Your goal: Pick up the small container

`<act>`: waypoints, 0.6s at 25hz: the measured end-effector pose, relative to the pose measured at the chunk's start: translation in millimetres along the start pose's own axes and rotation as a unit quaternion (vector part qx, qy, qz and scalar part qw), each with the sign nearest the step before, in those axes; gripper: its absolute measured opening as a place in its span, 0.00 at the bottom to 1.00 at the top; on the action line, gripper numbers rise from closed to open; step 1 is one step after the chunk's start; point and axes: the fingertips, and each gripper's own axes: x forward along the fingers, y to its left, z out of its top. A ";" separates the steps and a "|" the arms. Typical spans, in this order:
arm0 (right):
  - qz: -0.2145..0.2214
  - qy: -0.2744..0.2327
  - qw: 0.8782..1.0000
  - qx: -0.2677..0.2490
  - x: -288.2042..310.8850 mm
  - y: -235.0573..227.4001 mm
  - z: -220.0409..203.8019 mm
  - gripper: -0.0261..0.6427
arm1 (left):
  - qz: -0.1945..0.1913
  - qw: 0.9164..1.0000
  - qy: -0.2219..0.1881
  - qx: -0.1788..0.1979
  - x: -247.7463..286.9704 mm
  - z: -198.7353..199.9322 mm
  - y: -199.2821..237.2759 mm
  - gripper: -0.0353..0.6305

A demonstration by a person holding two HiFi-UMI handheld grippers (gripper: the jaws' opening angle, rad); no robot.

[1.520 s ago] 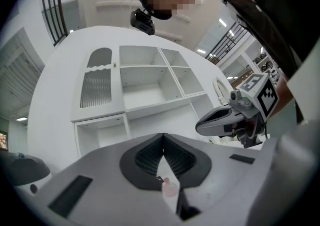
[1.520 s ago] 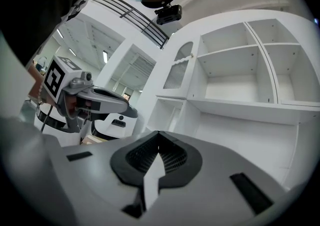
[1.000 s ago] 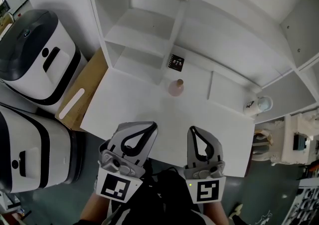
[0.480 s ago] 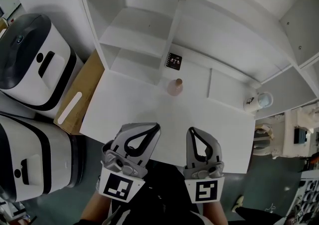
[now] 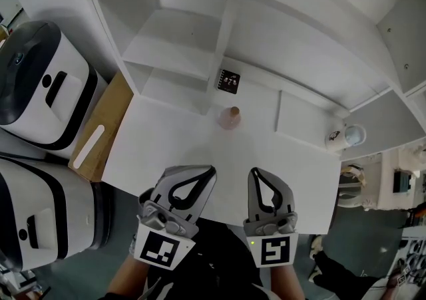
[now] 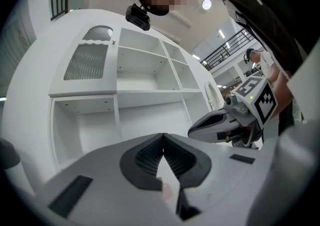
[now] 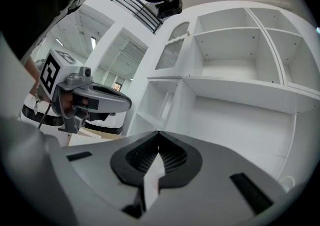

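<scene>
I see the white shelf unit at 12 o'clock in the head view, all compartments bare. Below it is the white table. At 9 o'clock from the table stand 2 white-and-black machines, one behind the other, w/ a wooden board between them and the table edge.

The left gripper and right gripper are both at 6 o'clock, over the near table edge, side by side and pointing toward the shelf. In each gripper view the ribbed pads meet at the tip w/ nothing caught between them, so both are closed and empty.

A white mug stands at 3 o'clock, near the right rear corner of the table.

The small container, pinkish w/ a brown stopper, stands upright at approx. 12 o'clock from the grippers, well apart from both. Just behind it, also at 12 o'clock, a small black card leans on the shelf.
</scene>
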 end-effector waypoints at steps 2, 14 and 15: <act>0.009 0.004 1.000 0.008 6.4 -3.8 -8.3 0.04 | 0.004 1.000 0.005 0.004 4.7 -3.4 1.8 0.05; 0.069 0.017 0.997 0.031 39.0 -16.9 -61.2 0.04 | 0.051 0.997 0.053 -0.007 9.0 -32.5 4.0 0.05; 0.075 0.021 0.996 0.031 42.4 -16.4 -67.1 0.04 | 0.055 0.997 0.058 -0.007 8.1 -34.6 3.7 0.05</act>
